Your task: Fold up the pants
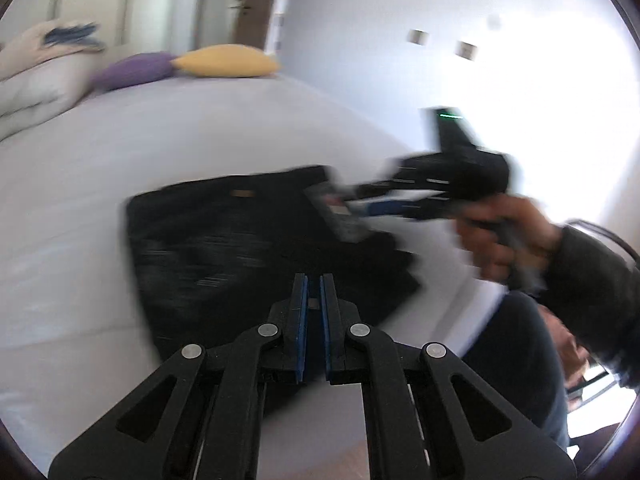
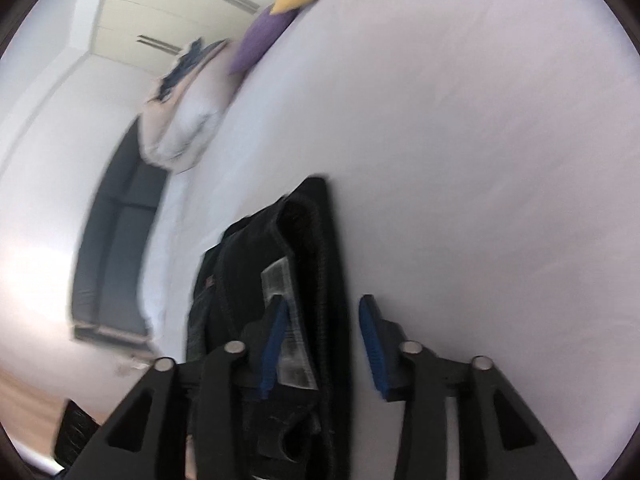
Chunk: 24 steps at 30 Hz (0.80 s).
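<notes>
Black pants (image 1: pixel 240 240) lie folded in a rough rectangle on the pale bed sheet (image 1: pixel 120 152). My left gripper (image 1: pixel 316 284) hovers over their near edge, shut, with nothing between its blue pads. A hand (image 1: pixel 504 240) holds my right gripper (image 1: pixel 340 216) over the right side of the pants. In the right wrist view the pants (image 2: pixel 312 240) show a pale inner label (image 2: pixel 280 280) and a ribbed edge. My right gripper (image 2: pixel 324 316) stands open astride that edge, and its pads do not press on the cloth.
A yellow pillow (image 1: pixel 228 62) and a purple pillow (image 1: pixel 136 70) lie at the far end of the bed, beside a pile of white bedding (image 1: pixel 36 80). The person's leg (image 1: pixel 516 360) is at the bed's right edge. A dark bench (image 2: pixel 116 260) stands by the bed.
</notes>
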### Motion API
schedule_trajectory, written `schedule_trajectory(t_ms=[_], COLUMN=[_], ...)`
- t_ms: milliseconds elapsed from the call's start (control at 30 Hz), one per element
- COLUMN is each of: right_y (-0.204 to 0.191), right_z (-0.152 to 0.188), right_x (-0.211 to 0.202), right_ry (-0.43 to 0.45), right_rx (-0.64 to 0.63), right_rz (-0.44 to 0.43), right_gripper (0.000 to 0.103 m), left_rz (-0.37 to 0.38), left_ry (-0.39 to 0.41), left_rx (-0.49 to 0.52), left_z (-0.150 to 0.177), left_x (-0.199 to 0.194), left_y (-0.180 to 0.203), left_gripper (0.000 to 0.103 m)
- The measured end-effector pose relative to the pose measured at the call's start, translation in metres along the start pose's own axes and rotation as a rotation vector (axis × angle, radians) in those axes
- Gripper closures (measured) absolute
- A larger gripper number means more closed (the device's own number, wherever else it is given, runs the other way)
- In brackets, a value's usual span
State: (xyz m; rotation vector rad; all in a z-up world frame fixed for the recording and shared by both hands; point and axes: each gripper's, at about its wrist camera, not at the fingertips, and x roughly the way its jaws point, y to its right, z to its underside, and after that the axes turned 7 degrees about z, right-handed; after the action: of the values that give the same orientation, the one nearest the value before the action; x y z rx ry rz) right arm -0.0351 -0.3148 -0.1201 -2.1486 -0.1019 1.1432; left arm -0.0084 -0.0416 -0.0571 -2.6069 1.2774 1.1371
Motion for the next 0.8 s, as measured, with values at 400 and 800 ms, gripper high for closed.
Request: schedule_trajectory(t_ms=[400, 800], right_y=[-0.047, -0.024], right_z=[0.045, 0.074], right_x=[0.029, 0.004], right_ry=[-0.108, -0.047], right_rx=[-0.089, -0.045], right_rz=[0.036, -0.038], right_gripper=[0.103, 0.103], left_rz=[-0.222, -0.228], left_ry=[-0.22, -0.217], left_rx=[-0.017, -0.016], left_z=[-0.004, 0.002], left_x=[0.07, 0.078], left_y=[-0.068, -0.06], left_gripper=[0.098, 0.098])
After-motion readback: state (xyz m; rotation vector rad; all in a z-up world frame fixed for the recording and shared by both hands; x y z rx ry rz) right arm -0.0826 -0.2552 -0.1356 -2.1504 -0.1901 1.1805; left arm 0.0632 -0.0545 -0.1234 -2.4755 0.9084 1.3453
